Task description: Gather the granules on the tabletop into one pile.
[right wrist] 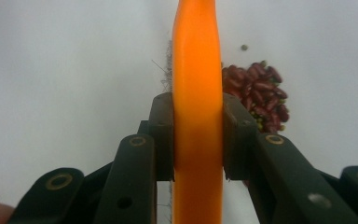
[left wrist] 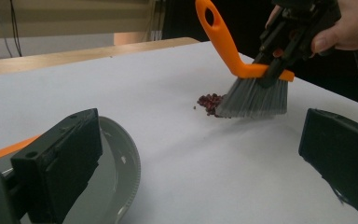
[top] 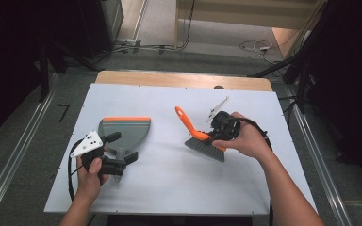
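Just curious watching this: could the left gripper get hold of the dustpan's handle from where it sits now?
Probably yes. The left gripper is open and already straddles the handle of the grey dustpan, with nothing between them. The right gripper holds the brush well off to the side.

Plastic tools on a matt white counter

Your brush [left wrist: 242, 60] has a smooth, glossy orange plastic handle and stiff grey bristles; beside the bristles lie shiny dark-red beans [left wrist: 209, 102]. The dustpan [top: 124, 129] looks like matt grey plastic, the counter [top: 169, 183] smooth and paper-white, both tongs matt black.
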Tool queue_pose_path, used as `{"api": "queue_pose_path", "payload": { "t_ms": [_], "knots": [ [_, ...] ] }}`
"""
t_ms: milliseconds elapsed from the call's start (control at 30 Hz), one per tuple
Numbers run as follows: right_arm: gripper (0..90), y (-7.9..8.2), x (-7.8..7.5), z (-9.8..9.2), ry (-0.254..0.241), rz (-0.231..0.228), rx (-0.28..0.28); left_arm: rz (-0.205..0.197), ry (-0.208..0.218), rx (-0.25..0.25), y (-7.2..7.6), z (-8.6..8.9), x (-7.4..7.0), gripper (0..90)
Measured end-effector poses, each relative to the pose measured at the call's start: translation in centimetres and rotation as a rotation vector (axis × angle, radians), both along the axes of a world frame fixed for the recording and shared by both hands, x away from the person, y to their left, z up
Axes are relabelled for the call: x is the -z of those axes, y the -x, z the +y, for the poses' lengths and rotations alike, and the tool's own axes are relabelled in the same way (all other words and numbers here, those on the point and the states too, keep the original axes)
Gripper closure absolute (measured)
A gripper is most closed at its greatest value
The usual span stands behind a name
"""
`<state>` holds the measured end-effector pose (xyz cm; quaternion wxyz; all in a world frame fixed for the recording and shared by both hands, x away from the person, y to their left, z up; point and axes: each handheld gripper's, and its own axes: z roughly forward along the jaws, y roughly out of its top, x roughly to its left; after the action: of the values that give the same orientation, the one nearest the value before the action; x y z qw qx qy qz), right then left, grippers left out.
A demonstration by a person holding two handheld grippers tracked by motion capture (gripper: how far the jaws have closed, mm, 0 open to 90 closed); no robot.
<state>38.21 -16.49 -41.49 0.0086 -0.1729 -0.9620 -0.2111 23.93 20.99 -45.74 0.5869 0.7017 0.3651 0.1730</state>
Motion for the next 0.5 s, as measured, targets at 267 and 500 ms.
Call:
{"api": "queue_pose_path", "payload": {
  "t_ms": [267, 500],
  "knots": [
    [68.5, -1.0, 1.6, 0.6, 0.013, -0.065, -0.090, -0.001, -0.003, 0.001, 0.0, 0.1, 0.0, 0.0],
    [68.6, -1.8, 1.4, 0.6, -0.005, -0.107, -0.070, -0.002, -0.002, 0.002, 0.0, 0.2, 0.0, 0.0]
  ]
}}
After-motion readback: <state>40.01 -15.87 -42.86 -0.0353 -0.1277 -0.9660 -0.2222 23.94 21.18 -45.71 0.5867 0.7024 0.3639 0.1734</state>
